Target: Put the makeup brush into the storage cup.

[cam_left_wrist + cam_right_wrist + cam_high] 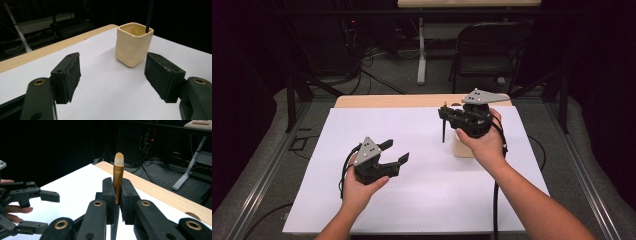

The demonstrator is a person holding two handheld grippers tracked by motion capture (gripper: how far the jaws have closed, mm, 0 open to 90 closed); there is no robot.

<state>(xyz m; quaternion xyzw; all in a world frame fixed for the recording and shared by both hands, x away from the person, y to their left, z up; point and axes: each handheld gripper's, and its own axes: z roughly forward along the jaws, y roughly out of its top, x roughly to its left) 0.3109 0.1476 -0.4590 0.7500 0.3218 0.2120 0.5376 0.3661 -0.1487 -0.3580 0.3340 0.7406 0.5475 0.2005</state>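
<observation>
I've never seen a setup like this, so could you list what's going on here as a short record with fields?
Setting: white table with a wooden edge
Right gripper: shut on a brush, gold ferrule and bristle tip pointing up between the jaws
Brush handle: dark, its lower end dips into the cup
Cup: cream, squarish, upright on the table
Left gripper: open, nothing between the jaws, facing the cup

Left gripper (393, 153): held low over the near left of the table, jaws spread wide with nothing between them, pointing right and far. Right gripper (445, 113): raised at the far right, jaws clamped together, pointing left. Both forearms enter from the near edge.
</observation>
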